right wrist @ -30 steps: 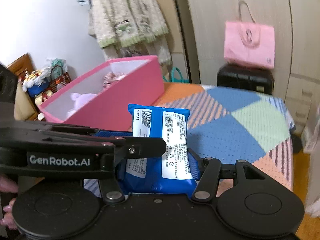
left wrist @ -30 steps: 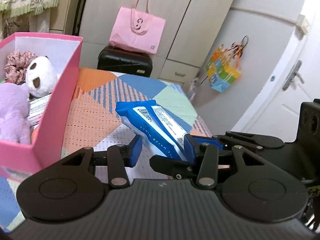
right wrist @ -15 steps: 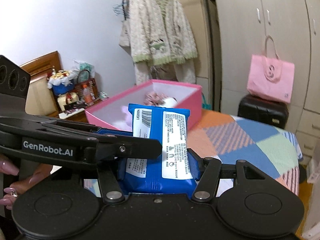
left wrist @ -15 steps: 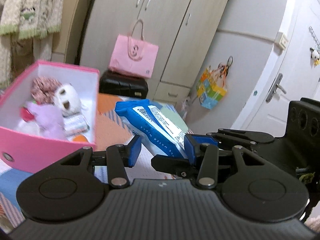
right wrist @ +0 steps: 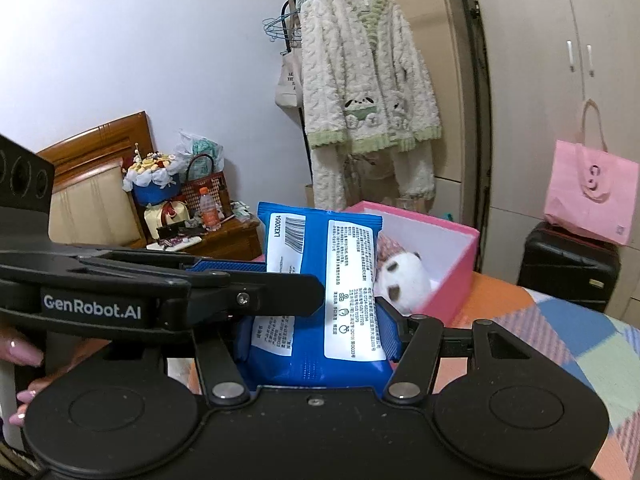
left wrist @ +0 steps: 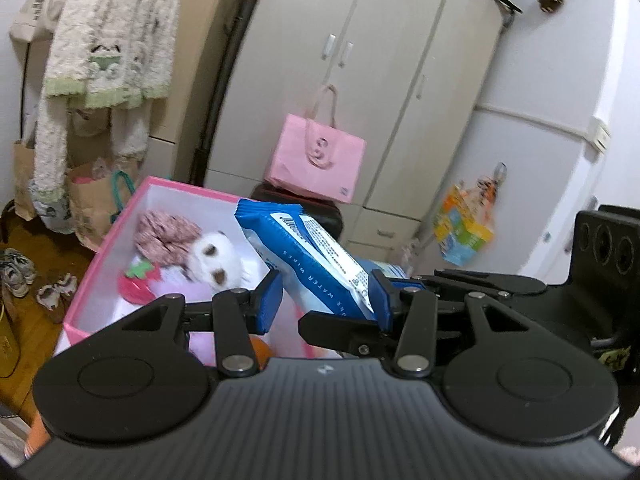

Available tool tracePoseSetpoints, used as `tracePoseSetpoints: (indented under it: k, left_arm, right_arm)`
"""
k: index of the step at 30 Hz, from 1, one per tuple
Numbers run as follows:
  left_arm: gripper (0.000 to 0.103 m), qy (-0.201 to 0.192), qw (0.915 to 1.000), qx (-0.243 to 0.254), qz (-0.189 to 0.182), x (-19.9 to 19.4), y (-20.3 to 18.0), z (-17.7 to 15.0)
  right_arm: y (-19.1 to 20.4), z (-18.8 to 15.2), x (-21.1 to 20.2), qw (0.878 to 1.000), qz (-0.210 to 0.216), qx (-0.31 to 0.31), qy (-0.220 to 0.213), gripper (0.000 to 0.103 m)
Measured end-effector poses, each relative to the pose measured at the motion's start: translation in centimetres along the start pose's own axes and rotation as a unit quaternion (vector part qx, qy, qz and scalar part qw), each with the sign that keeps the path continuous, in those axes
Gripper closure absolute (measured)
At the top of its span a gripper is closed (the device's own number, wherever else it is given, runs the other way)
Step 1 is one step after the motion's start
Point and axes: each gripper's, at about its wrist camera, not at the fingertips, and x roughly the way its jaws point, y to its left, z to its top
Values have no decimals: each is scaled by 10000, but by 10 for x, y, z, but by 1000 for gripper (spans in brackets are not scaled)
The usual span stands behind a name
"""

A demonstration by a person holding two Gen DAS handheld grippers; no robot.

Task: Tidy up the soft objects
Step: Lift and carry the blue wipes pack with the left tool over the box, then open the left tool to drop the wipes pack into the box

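A blue wet wipes pack (left wrist: pixel 312 252) hangs in the air, carried by both grippers. My left gripper (left wrist: pixel 326 298) is shut across its flat faces, the pack leaning on the right pad. In the right wrist view the right gripper (right wrist: pixel 316 340) is shut on the lower end of the pack (right wrist: pixel 316 264), and the left gripper's finger crosses in front of it. Just beyond the pack stands the pink box (left wrist: pixel 100 264), holding a panda plush (left wrist: pixel 216 260), a pink scrunchie (left wrist: pixel 164 228) and a purple plush (left wrist: pixel 192 296). The same box (right wrist: pixel 460 264) and panda (right wrist: pixel 404 280) show behind the pack.
The box rests on a patchwork bedspread (right wrist: pixel 580 340). A pink tote bag (right wrist: pixel 588 196) sits on a black suitcase (right wrist: pixel 568 268) before the wardrobe. A fluffy cardigan (right wrist: pixel 360 92) hangs behind the box. A cluttered nightstand (right wrist: pixel 216 236) stands at left. A person's hand (right wrist: pixel 24 356) grips the left gripper.
Both grippers have risen together with the pack, off the bedspread and toward the pink box. The box's inside now shows directly beyond the pack. Neither grip has changed.
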Motion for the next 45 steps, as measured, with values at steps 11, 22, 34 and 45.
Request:
tracePoseSetpoints:
  k: [11, 22, 34, 45]
  left_arm:
    - [58, 22, 9989, -361, 314, 52, 52, 32]
    - [58, 731, 9945, -676, 312, 104, 89, 16]
    - [58, 925, 9926, -597, 507, 116, 92, 8]
    - [55, 615, 9951, -423, 656, 71, 85, 8]
  right_arm:
    - [-31, 38, 79, 9976, 557, 403, 127, 39]
    - [-45, 23, 135, 9960, 301, 309, 784, 38]
    - [-32, 17, 151, 9926, -355, -642, 964, 28]
    - [-34, 12, 103, 9962, -306, -518, 623, 25]
